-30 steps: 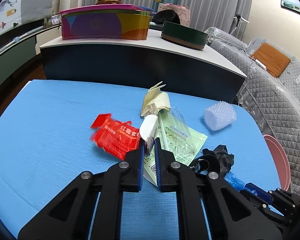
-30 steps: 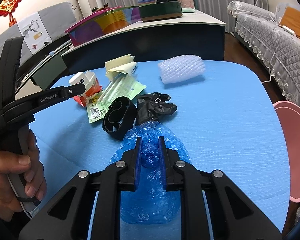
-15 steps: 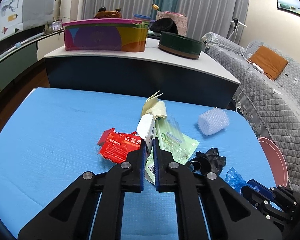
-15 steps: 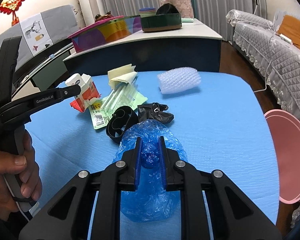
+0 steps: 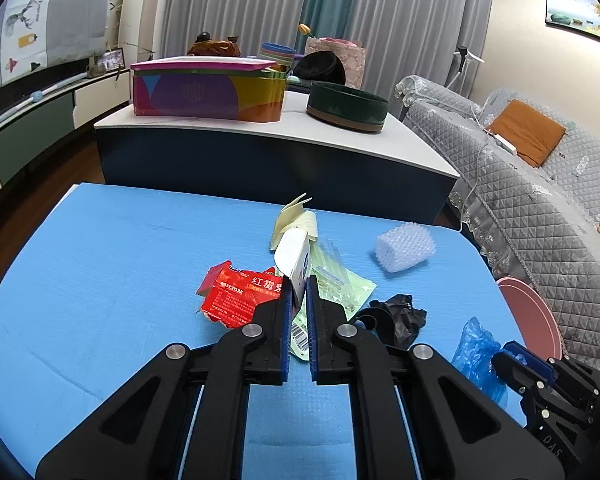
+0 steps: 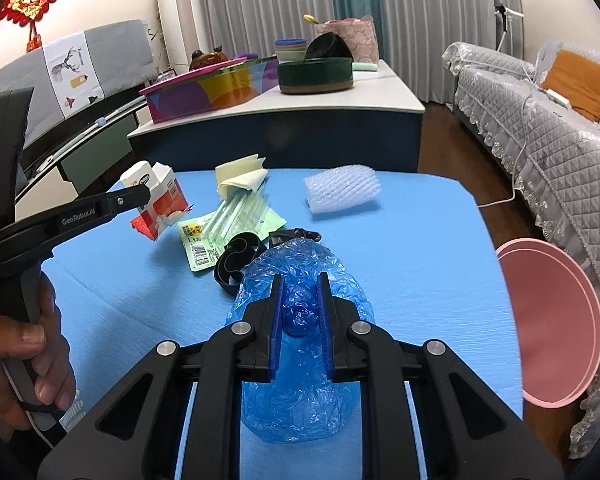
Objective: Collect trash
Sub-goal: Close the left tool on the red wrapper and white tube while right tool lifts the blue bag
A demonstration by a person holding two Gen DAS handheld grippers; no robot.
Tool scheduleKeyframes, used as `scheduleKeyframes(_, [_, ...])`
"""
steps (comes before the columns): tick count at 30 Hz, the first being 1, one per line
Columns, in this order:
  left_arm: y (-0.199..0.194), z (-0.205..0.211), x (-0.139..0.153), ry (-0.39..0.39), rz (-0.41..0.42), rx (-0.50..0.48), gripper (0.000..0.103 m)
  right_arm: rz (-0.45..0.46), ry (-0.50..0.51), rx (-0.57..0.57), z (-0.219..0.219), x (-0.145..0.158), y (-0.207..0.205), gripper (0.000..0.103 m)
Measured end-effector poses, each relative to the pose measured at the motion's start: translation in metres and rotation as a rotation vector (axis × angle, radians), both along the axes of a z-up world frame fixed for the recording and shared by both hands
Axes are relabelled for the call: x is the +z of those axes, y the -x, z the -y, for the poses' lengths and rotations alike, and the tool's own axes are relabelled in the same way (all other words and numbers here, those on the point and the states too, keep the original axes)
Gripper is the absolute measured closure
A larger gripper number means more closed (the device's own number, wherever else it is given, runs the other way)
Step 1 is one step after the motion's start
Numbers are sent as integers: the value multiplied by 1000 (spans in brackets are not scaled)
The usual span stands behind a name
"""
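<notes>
Blue bag (image 6: pixel 300 344) clamped in my right claw (image 6: pixel 299 312), pads biting a bunched knot of film with the rest hanging loose below, clear of the blue table (image 6: pixel 420 240). My guess: nearly weightless, soft, slippery (thin film could slide or tear), so grip on a gathered wad, not a single layer.

Left claw (image 5: pixel 299 300) clenched on the white edge of a torn red carton (image 5: pixel 296 260), which hangs off the table. Light, stiff card, likely crushable; the folded edge looks the sound place to pinch.

Ahead of both claws, on the table: green packet (image 6: pixel 236 232), black band (image 6: pixel 236 256), black glove (image 5: pixel 404 312), yellow paper (image 6: pixel 240 176), white foam net (image 6: pixel 342 192). All look light; the net is springy, so pinch across its middle.

Pink bin (image 6: pixel 552 320) sits off my right claw, past the table edge.
</notes>
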State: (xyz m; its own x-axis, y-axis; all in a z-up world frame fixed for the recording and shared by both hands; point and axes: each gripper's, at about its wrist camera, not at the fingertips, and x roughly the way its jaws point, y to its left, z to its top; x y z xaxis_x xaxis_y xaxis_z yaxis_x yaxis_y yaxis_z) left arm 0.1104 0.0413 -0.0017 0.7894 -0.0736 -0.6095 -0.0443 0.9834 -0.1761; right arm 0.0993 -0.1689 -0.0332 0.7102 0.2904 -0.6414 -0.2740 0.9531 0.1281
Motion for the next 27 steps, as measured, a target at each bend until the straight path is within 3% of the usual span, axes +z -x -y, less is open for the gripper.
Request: scheduleKeyframes(27, [45, 45, 26, -19, 49, -70, 96, 110, -24, -97, 53, 48, 36, 87])
